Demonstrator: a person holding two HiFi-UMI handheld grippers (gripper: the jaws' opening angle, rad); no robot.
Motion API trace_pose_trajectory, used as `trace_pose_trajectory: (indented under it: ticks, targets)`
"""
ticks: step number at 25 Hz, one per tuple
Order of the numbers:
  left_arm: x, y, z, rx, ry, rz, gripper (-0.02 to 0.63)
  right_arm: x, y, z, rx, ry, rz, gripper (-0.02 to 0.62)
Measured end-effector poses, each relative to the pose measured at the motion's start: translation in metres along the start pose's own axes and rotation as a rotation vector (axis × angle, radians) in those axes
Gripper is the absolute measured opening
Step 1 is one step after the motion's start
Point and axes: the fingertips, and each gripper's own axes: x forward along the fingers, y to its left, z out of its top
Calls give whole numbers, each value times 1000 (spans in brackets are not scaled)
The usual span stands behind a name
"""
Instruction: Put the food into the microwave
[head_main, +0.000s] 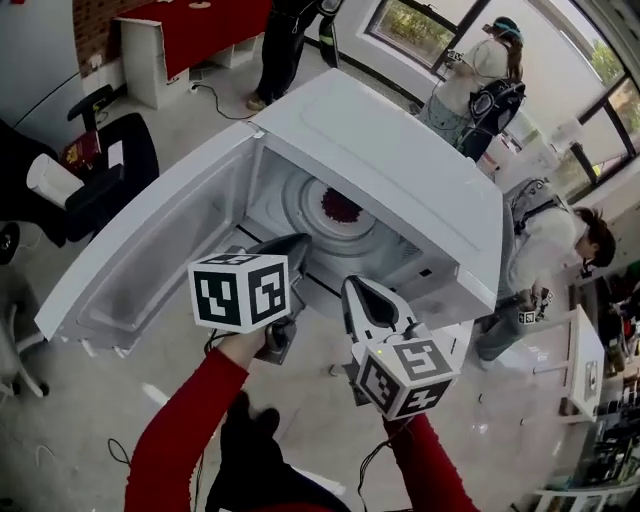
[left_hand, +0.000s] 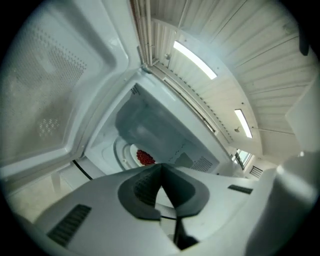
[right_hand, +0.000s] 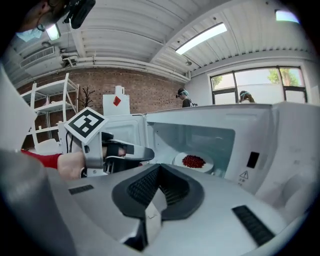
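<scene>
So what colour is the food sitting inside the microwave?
Red food on a white plate; clearest in the right gripper view.

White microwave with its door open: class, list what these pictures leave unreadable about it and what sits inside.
Red food: too small to identify, every view.
Round white plate: near rim hidden by the left gripper, left gripper view.
White microwave door: outer face turned away, all views.
</scene>
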Motion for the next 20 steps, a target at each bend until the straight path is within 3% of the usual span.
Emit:
trace_pose_trajectory:
  ticks: [10,15,20]
  targets:
    - [-63,-41,-8,169,22,11,9,-68,2,1,150,-100,-16,14]
    - [-87,-67,-23,270,65,-25,9,-106,6,-7,265,-151,5,12]
    - [-109,-99,-52,341,127,-101,9,-139,10,-24,314,-177,-16,12]
